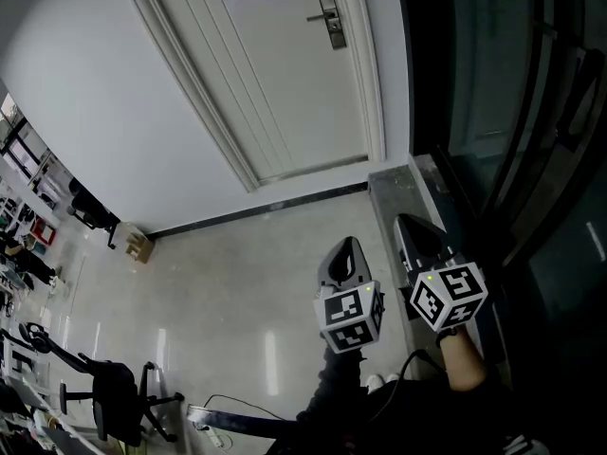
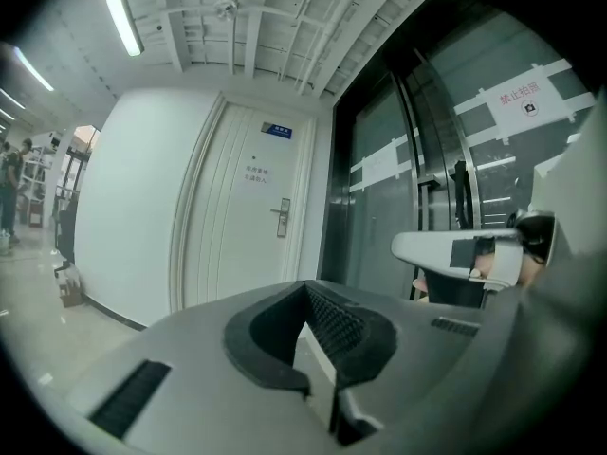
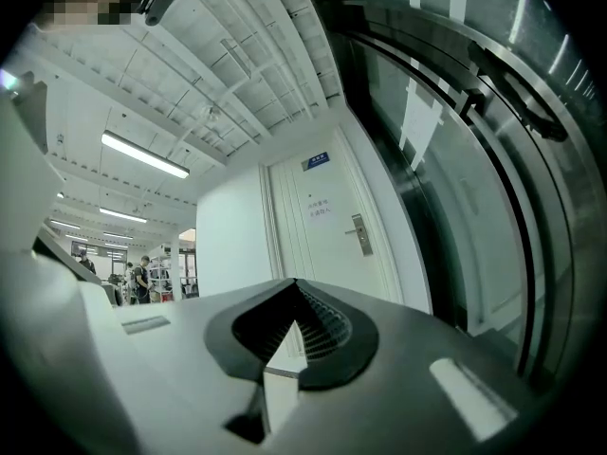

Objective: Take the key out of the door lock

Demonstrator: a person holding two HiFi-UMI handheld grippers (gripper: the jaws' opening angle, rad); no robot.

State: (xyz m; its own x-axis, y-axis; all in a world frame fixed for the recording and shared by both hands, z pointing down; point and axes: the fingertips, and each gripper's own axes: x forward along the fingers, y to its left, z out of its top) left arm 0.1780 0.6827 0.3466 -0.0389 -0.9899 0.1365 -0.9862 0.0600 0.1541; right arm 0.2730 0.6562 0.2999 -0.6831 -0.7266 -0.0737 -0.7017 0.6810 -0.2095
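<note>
- Approach is the step in hand, by our judgement: both grippers hang low over the floor (image 1: 218, 282), well apart from the white door (image 1: 285, 74), and nothing of the task is touched yet.
- Our left gripper (image 2: 305, 286) has its jaws drawn together with nothing between them. The right gripper (image 3: 294, 284) is the same, closed and empty.
- We see the door lock (image 1: 330, 17) as a narrow metal plate near the door's right edge, with a lever handle (image 1: 316, 15) pointing toward the door's middle.
- We cannot make out the key at this range, as it is too small to tell from the plate.
- We judge the next move calls for walking up and raising one gripper level with the lock. Its jaws must then part, pinch the key's head squarely and draw it straight out.
</note>
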